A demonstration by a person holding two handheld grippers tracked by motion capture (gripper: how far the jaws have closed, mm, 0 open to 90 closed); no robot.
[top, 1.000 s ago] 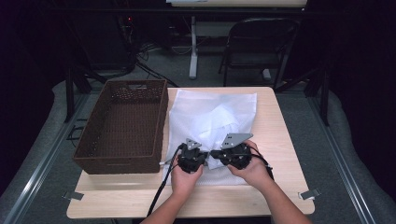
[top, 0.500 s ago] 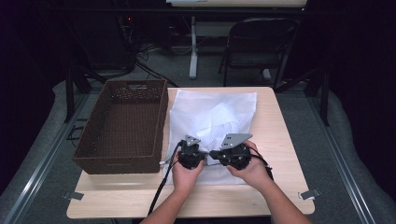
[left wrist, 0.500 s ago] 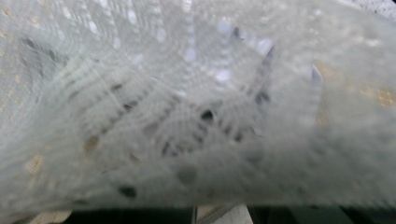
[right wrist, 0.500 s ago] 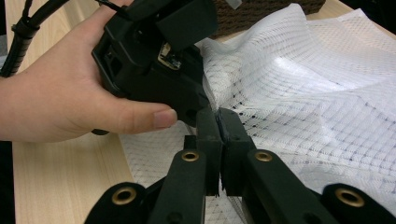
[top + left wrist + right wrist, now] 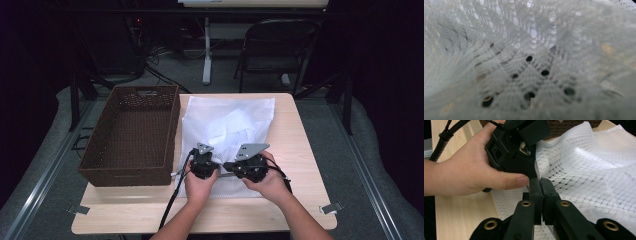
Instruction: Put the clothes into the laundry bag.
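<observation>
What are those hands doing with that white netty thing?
A person holds a gripper in each hand over a white mesh cloth spread on the table. The right gripper is shut on the cloth's near edge, and the left gripper is beside it, pressed into the mesh. A brown basket sits alongside.

The left gripper (image 5: 204, 161) has its jaws buried in the white mesh fabric bag (image 5: 227, 125), so from its own camera it's just blurry netting (image 5: 529, 65) right up against the lens, jaws hidden. In the high view both forearms are cut off at the near edge. The black folding chair (image 5: 277, 50) at the far side is too dark to read.
</observation>
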